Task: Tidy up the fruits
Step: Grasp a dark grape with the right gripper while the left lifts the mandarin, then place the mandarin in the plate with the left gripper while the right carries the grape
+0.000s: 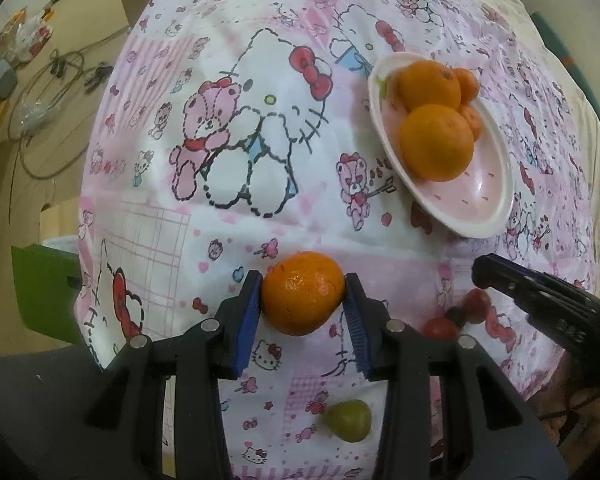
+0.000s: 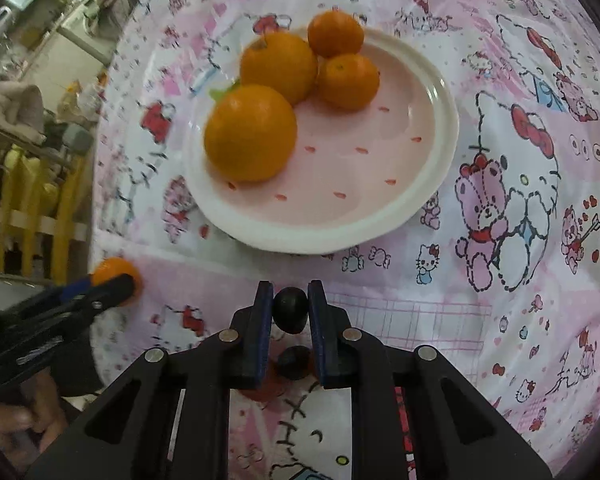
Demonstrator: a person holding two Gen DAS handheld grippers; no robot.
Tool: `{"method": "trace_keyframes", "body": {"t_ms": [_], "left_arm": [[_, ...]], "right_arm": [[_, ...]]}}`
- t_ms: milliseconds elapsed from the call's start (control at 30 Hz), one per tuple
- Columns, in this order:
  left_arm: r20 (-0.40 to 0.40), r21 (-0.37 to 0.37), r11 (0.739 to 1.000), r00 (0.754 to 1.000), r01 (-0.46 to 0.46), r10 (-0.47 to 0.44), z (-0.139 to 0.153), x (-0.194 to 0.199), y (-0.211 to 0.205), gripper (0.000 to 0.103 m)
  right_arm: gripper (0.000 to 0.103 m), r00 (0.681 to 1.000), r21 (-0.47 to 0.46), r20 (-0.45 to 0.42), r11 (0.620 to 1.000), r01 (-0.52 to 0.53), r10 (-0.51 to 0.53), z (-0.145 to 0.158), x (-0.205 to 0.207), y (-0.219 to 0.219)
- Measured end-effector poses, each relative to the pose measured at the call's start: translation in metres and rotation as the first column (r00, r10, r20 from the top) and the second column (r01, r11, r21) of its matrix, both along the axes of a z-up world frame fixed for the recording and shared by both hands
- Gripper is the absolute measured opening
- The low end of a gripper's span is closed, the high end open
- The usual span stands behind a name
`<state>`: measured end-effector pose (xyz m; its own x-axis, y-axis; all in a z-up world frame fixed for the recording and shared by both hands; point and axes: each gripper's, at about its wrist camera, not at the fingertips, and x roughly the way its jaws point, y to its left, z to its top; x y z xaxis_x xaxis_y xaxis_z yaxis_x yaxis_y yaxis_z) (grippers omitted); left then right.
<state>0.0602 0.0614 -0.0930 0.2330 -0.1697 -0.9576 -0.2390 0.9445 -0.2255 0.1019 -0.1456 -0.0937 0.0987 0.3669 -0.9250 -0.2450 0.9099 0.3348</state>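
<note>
My left gripper is shut on an orange mandarin, held above the Hello Kitty tablecloth. It also shows at the left of the right wrist view. My right gripper is shut on a small dark fruit. A pink plate with a white rim holds several oranges beyond the right gripper. The plate also shows in the left wrist view, to the upper right of the left gripper.
A green pear-shaped fruit lies below the left gripper. Small red fruits and a dark one lie on the cloth under the right gripper. The table's left edge drops to a floor with cables.
</note>
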Motion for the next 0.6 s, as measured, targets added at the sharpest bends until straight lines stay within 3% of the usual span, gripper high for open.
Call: {"method": "trace_keyframes", "body": {"t_ms": [100, 267, 600], "left_arm": [[0.024, -0.015, 0.999, 0.999, 0.030, -0.029, 0.012, 0.012, -0.005, 0.036], [0.094, 0.037, 0.997, 0.993, 0.063, -0.066, 0.037, 0.035, -0.012, 0.036], [0.133, 0.037, 0.996, 0.987, 0.084, -0.089, 0.041, 0.095, -0.014, 0.036]], "right_arm": [[0.019, 1.000, 0.056, 0.017, 0.998, 0.019, -0.020, 0.014, 0.002, -0.011], [0.019, 0.997, 0.114, 0.058, 0.992, 0.050, -0.057, 0.040, 0.012, -0.032], [0.019, 0.988, 0.125, 0.106, 0.987, 0.096, -0.110, 0.055, 0.055, -0.052]]}}
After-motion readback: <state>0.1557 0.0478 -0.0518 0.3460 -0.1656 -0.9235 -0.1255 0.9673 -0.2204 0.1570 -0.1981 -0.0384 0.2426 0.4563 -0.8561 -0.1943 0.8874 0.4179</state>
